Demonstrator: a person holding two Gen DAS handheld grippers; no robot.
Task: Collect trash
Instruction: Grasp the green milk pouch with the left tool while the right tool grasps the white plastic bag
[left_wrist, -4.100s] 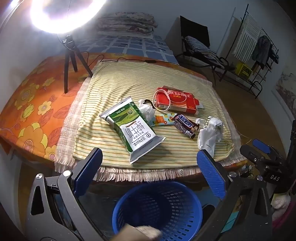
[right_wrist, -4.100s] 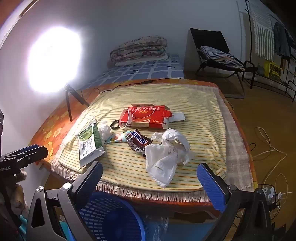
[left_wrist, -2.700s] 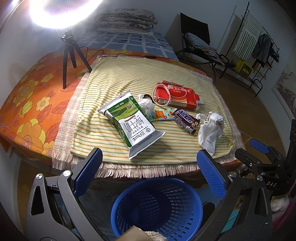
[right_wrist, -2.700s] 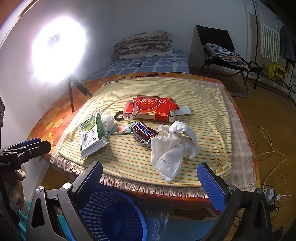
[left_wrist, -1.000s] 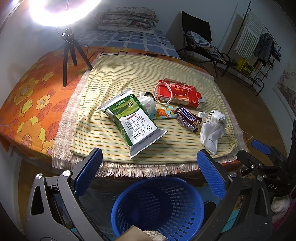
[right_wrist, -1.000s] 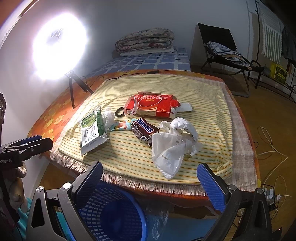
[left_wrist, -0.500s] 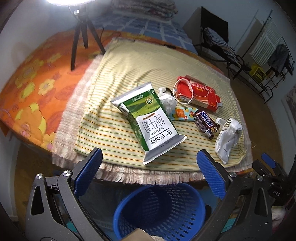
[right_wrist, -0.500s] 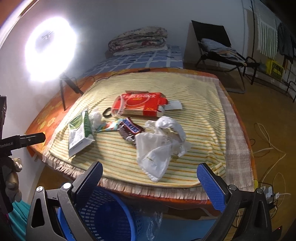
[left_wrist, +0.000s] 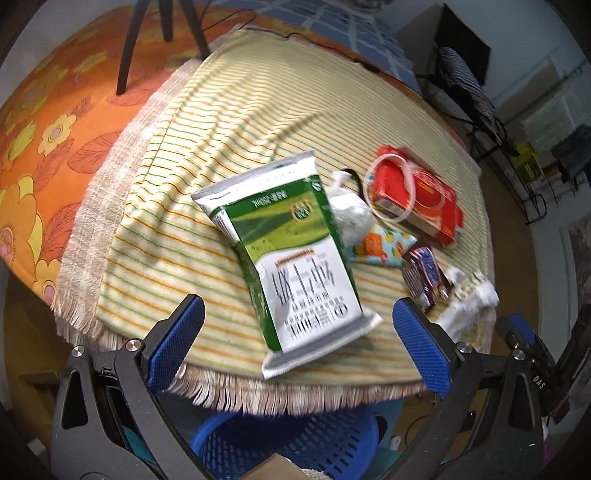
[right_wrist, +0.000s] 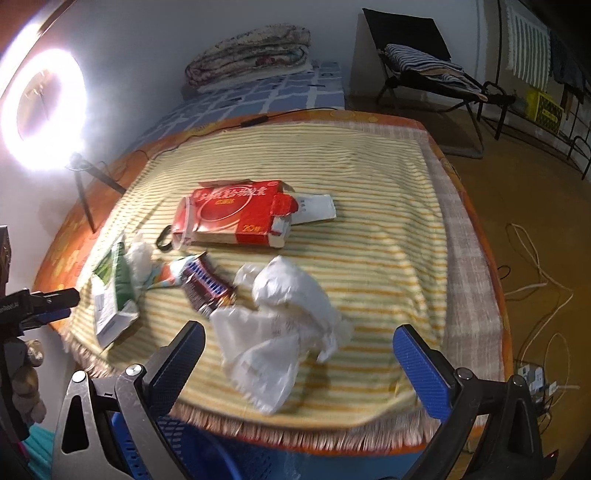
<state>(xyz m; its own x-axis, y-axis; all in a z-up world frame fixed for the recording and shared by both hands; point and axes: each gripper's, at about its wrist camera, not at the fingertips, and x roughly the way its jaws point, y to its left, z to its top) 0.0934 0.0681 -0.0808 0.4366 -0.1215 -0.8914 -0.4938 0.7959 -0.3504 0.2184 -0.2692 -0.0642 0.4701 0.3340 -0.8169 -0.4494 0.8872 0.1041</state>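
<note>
Hovering wide open, empty: left tool (left_wrist: 295, 343), right tool (right_wrist: 297, 354).

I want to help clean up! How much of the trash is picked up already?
None yet, as far as the pictures show. Both grippers, left and right, are open and hold nothing. The green milk bag, white plastic bag, candy wrapper and red box lie on the cloth. The blue basket waits below.

Glowing ring light (right_wrist: 42, 110), folding chair (right_wrist: 424, 62), brown floor (right_wrist: 535, 206)
</note>
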